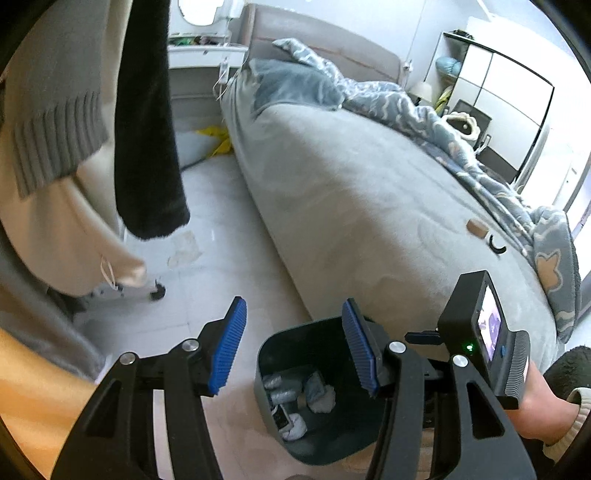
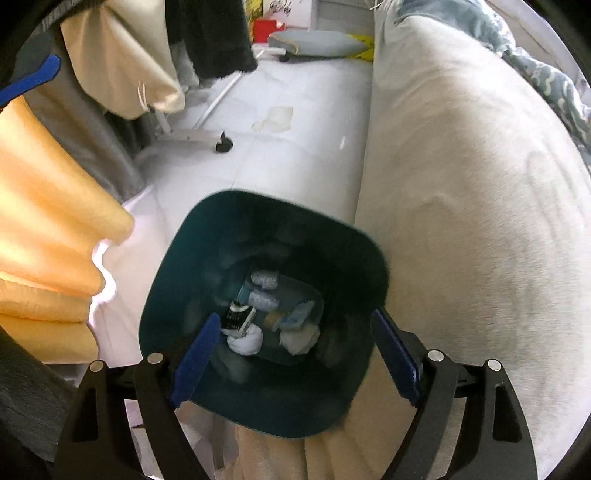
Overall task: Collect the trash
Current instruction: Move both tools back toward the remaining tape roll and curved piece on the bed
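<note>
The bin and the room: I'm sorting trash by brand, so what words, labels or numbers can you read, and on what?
None can be read.
Black packet in the bin: white marks, too blurred.
Gripper screen: a picture only, no text.
Red item on the floor: no readable print.

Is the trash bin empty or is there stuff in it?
Not empty. The dark bin stands open-topped on the floor, and crumpled white tissues and small wrappers cover its bottom. It is far from full.
</note>
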Tool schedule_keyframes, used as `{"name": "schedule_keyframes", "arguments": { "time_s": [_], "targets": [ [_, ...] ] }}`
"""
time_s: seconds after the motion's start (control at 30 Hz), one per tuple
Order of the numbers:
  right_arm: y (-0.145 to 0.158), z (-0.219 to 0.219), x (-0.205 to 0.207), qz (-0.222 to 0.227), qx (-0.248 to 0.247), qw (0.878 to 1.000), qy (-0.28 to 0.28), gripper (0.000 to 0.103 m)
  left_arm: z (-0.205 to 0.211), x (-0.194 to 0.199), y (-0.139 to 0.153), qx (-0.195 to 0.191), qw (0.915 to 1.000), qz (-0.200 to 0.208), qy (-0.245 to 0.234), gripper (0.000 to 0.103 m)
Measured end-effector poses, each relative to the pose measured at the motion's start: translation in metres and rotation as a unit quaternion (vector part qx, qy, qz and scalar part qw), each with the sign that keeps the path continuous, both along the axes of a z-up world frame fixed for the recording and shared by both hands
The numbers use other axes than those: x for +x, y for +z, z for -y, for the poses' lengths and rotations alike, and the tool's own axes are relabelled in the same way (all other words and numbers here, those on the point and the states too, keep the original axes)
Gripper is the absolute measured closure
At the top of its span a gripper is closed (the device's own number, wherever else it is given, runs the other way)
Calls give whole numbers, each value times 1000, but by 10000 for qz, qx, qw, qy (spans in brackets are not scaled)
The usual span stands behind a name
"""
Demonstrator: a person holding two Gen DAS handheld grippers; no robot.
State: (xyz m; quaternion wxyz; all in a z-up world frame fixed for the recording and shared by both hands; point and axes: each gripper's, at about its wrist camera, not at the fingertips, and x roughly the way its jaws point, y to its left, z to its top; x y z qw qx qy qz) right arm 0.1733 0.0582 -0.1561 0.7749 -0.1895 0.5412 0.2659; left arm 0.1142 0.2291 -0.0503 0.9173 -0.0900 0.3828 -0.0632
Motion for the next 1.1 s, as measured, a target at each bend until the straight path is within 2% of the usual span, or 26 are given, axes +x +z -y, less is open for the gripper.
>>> {"name": "schedule_keyframes", "arguments": {
  "time_s": [0.33, 0.6, 1.0, 1.1],
  "targets": [
    [53, 38, 11, 694, 326, 9964, -367, 18, 32, 18, 28, -31, 9982, 505, -336, 43],
    [87, 90, 31, 1089, 562, 9890, -825, 18, 70, 40, 30, -55, 9964, 605, -596, 39],
    [105, 162, 53, 1360, 670, 9803, -1266, 18, 119, 74, 25, -375, 9940, 540, -876, 33],
    [104, 175, 56, 1398, 592, 9799, -1293, 18, 133, 81, 23, -320, 9934, 558, -951, 32]
  ]
}}
